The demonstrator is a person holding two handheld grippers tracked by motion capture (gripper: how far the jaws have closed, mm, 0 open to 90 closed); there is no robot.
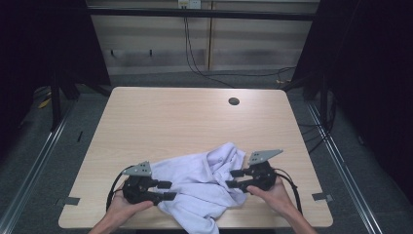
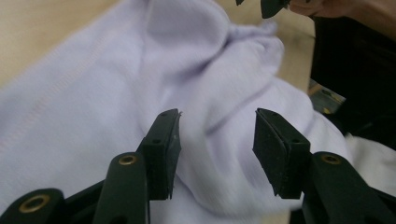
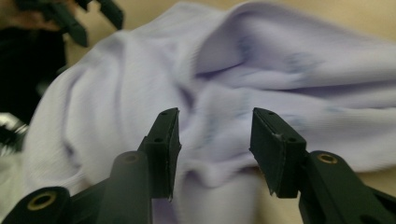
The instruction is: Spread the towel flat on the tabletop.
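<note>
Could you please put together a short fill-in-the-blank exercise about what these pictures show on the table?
1. The crumpled garment on the table is pale ____ in colour.
2. The left gripper and right gripper point ____ each other across the garment.
3. Both grippers' jaws stand ____, with no cloth pinched between them.
4. The round hole lies near the table's ____ edge.

Missing words: lilac; towards; open; far

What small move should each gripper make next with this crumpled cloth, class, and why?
Probably ease each one forward and close on a fold. The left gripper and right gripper flank the crumpled white cloth with jaws apart, pads gripping nothing, so neither can lift or spread it yet.
</note>
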